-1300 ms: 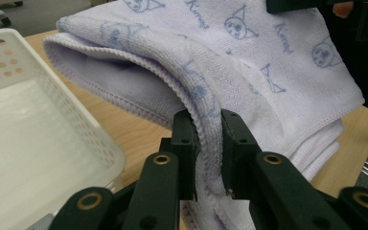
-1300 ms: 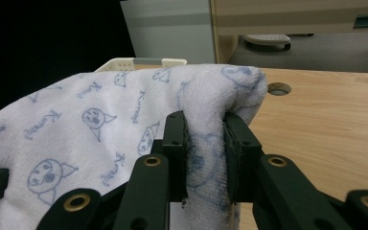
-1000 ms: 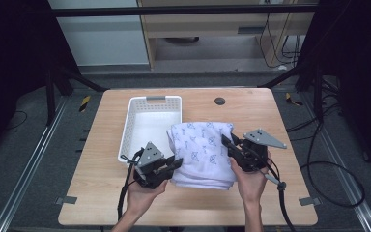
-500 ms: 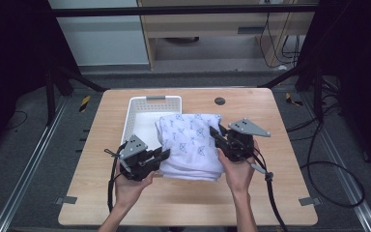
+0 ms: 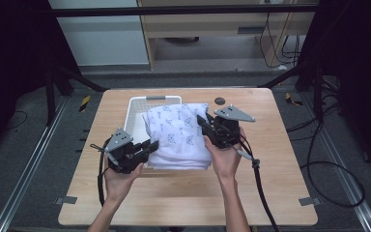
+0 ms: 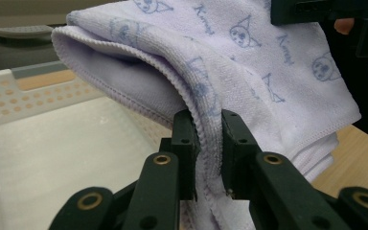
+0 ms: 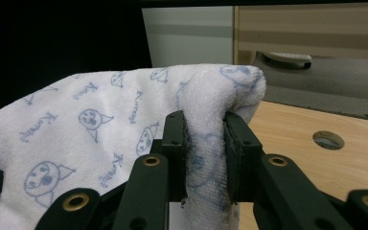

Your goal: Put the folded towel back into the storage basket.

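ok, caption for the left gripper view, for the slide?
Left gripper pinching the folded towel's hemmed edge above the white basket.

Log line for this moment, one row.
left gripper: shut on towel | right gripper: shut on towel | towel: held partly over white basket

The tabletop [image 5: 183, 193] is evenly lit from above in the high view, while the surroundings at both sides fall into near darkness. Only soft, short shadows are cast beneath the towel [image 5: 181, 135]. No glare is seen. The high view is slightly soft throughout. In the left gripper view the towel weave is rendered sharply near the tongs [image 6: 210, 143], and the basket [image 6: 38, 91] behind is blurred. In the right gripper view the far background is defocused.
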The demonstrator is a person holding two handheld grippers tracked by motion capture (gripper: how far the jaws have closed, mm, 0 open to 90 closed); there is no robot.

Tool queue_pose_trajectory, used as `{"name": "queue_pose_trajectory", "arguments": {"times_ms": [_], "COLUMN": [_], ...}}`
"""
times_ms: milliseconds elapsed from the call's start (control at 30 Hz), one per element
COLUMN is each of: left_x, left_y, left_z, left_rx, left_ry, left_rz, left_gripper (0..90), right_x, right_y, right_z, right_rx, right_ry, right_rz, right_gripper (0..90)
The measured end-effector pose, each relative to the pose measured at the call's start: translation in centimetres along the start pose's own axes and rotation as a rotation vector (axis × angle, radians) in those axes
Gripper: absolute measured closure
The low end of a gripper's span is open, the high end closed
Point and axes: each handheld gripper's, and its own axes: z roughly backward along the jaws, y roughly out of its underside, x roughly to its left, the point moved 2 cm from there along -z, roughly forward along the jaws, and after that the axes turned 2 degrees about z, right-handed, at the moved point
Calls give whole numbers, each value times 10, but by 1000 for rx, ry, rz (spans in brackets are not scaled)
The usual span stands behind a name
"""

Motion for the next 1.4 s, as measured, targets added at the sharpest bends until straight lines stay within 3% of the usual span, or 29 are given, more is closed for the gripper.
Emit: {"name": "queue_pose_trajectory", "arguments": {"times_ms": [433, 1000, 1400], "left_x": [24, 56, 75], "left_y": [-7, -10, -11], "left_z": [-1, -3, 4], "left_rx": [-13, -11, -27], "left_ry": [-40, -95, -114], "left_rz": [24, 49, 85], "left_gripper": [772, 773, 773], "right_x": [11, 22, 29], "right_y": [-14, -20, -22], "right_z": [-27, -67, -86], "right_rx": [-22, -17, -14], "right_ry": [-10, -22, -36], "right_rz": [3, 3, -9], "right_gripper": [733, 734, 734]}}
